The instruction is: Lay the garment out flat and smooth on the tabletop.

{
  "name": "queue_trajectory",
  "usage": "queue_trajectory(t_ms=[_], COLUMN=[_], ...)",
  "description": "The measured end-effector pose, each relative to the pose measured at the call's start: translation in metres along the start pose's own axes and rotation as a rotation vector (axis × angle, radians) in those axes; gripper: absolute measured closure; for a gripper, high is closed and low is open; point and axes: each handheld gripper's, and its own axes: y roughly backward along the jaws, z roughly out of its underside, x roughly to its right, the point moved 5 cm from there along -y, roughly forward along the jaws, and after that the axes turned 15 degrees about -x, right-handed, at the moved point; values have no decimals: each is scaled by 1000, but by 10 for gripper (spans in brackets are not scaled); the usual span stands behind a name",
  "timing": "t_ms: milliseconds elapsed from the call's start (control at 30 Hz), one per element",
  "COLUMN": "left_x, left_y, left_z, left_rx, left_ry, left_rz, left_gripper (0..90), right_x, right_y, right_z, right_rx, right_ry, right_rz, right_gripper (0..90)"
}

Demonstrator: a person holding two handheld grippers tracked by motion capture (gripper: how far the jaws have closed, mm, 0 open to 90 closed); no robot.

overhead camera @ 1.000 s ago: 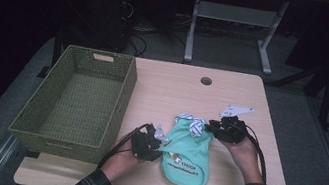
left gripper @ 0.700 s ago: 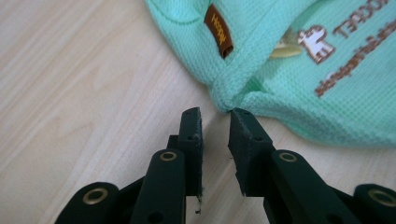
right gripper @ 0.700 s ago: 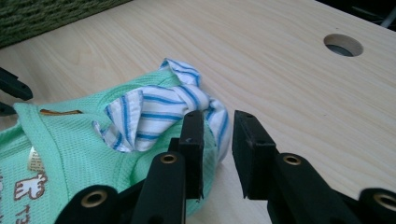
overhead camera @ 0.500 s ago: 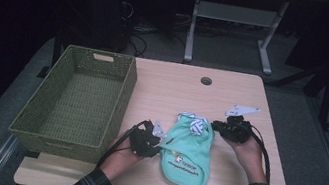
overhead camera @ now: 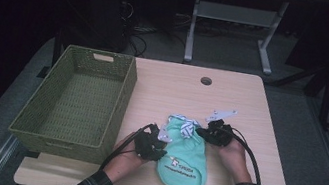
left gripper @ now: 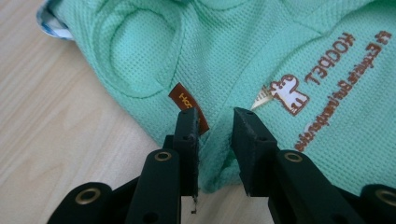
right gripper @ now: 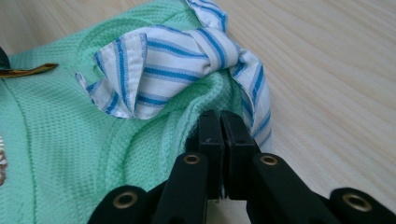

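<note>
On the desk [overhead camera: 252,102], right of the basket [overhead camera: 74,103], lies the green garment [overhead camera: 184,156]. Left gripper [left gripper: 215,140]: jaws narrowly apart, a fold of the garment's edge between them beside the brown tag [left gripper: 187,105]. Right gripper [right gripper: 222,135]: jaws have just been closing, now pinched on the garment's edge below the striped collar [right gripper: 187,65].

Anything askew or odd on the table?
Mildly. The mint garment lies skewed beside the wicker basket, its striped collar bunched and twisted. The right claw has just closed on its edge near the collar. No spill or damage shows.
</note>
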Motion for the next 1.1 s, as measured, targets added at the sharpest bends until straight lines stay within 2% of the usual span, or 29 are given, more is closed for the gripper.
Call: queue_trajectory(t_ms=[167, 333, 400, 433, 467, 533, 567, 600, 633, 667, 733, 767, 867, 900, 933, 967, 1033, 1100], left_x=[0, -1, -1, -2, -2, 0, 3, 3, 11, 11, 21, 29, 36, 43, 43, 50, 53, 59], left_y=[-5, -6, -6, -2, -2, 5, 10, 10, 11, 11, 8, 8, 12, 19, 19, 20, 18, 5], left_z=[2, 2, 2, 2, 2, 1, -1, -1, -3, -3, -2, -1, -3, -7, -7, -13, -14, -13], left_rx=[-31, -32, -32, -18, -18, 16, 42, 42, 50, 50, 49, 40, 69, 103, 103, 113, 104, 57], left_ry=[-5, -3, -2, 6, 6, 12, 6, 6, -9, -9, -27, -49, -54, -66, -66, -85, -98, -126], left_rz=[15, 21, 16, 16, 16, 23, 40, 40, 68, 68, 87, 97, 93, 102, 102, 110, 115, 129], left_gripper=[705, 702, 689, 688, 688, 689, 689, 689, 689, 689, 689, 689, 688, 688, 688, 689, 690, 703], right_x=[4, 16, 18, 20, 20, 20, 20, 20, 22, 22, 24, 26, 29, 31, 31, 31, 31, 32], right_y=[-1, 4, 4, 5, 5, 4, 4, 4, 4, 4, 4, 5, 5, 5, 5, 5, 5, 6], right_z=[1, 8, 9, 10, 10, 10, 10, 10, 10, 10, 10, 11, 12, 13, 13, 13, 12, 13], right_rx=[-23, -51, -53, -52, -52, -51, -50, -50, -48, -48, -47, -48, -48, -46, -46, -46, -43, -50], right_ry=[4, -17, -23, -37, -37, -36, -34, -34, -37, -37, -40, -47, -50, -60, -60, -66, -64, -70], right_rz=[48, 109, 112, 110, 110, 114, 116, 116, 121, 121, 124, 129, 143, 145, 145, 147, 151, 166], right_gripper=[882, 882, 881, 881, 881, 881, 881, 881, 881, 881, 880, 880, 880, 880, 880, 880, 879, 879])
